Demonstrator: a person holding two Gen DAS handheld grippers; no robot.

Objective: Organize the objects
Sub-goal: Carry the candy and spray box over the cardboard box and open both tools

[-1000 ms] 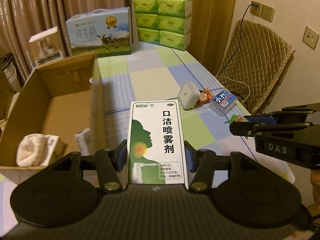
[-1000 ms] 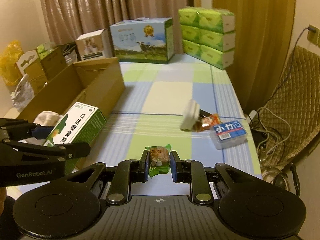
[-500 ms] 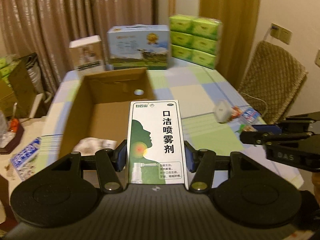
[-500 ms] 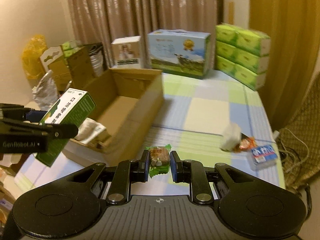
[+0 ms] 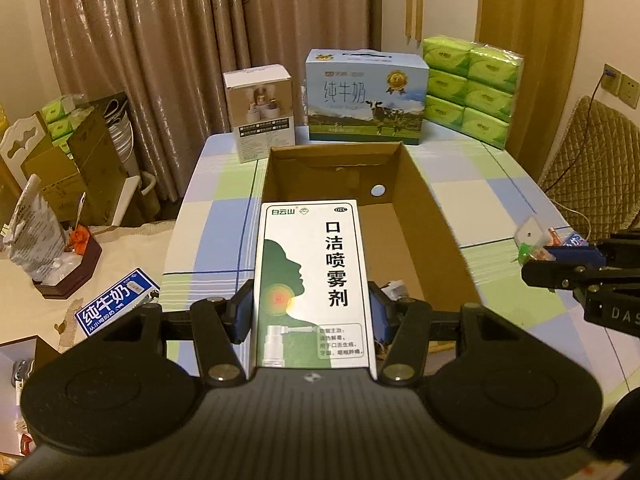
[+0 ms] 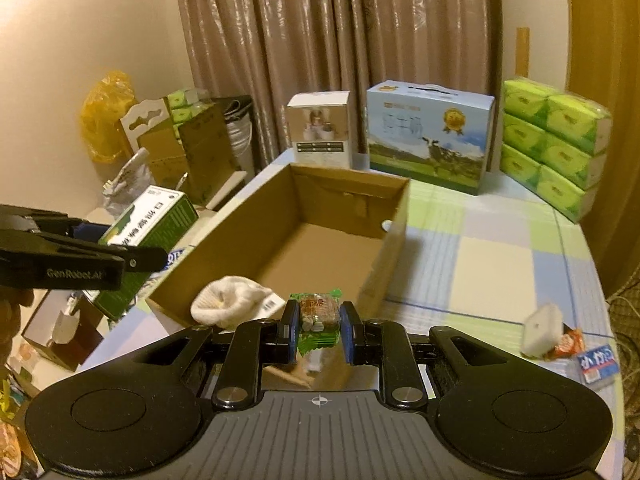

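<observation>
two grippers loaded: left gripper (image 5: 312, 312) clamps throat spray box (image 5: 312, 280), right gripper (image 6: 319, 330) clamps snack packet (image 6: 318, 312); cardboard box (image 6: 396, 216) frame centre, white sock (image 6: 230, 306) inside.

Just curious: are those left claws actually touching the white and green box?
Touching. The left wrist view shows both fingers pressed against the box sides.

My room's pretty dim and yellowish. Brown curtains (image 5: 168, 60) cover the wall behind my surface (image 5: 480, 200), which has a blue-green checked cloth. Quilted chair (image 5: 588, 148) sits on the right under a wall socket (image 5: 624, 88), wooden door (image 5: 532, 20) beside it.
</observation>
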